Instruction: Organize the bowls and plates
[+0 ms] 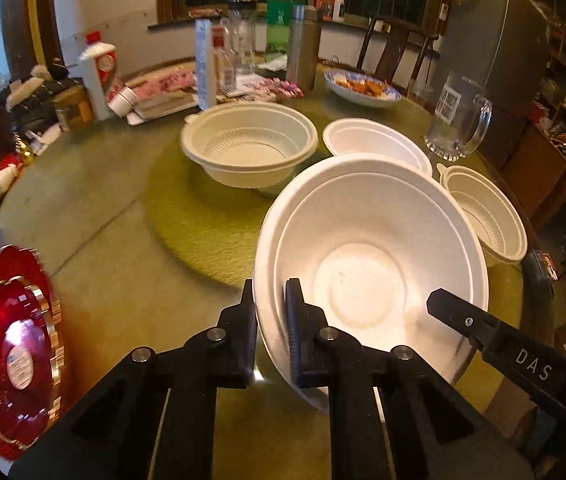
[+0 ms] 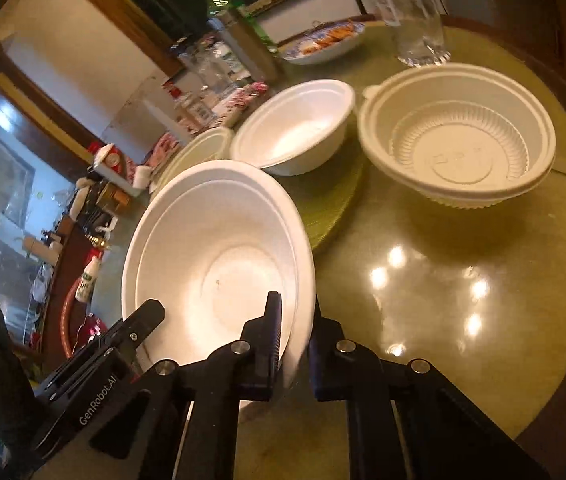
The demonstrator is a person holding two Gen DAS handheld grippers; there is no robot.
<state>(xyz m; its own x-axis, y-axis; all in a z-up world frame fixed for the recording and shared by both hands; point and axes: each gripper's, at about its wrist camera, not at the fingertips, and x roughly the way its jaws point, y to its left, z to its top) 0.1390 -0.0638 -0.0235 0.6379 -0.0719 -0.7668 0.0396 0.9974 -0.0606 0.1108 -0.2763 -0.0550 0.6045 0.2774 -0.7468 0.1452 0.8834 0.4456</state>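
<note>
Two grippers, left (image 1: 270, 300) and right (image 2: 298, 312), jaws each clenched on opposite rim edges of one large white foam bowl (image 1: 367, 264), held tilted above the round green desk (image 1: 123, 280). Beyond it: ribbed cream plastic bowl (image 1: 249, 146), smaller white foam bowl (image 1: 375, 140); beside it, second ribbed bowl (image 1: 487, 216).

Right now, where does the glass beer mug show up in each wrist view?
Left wrist: glass beer mug stands upper right, behind the white bowls, handle to the right.
Right wrist: it is at the top edge, right of centre, partly cropped.
Shared landmark: the blue-rimmed dish of food just left of it.
</note>
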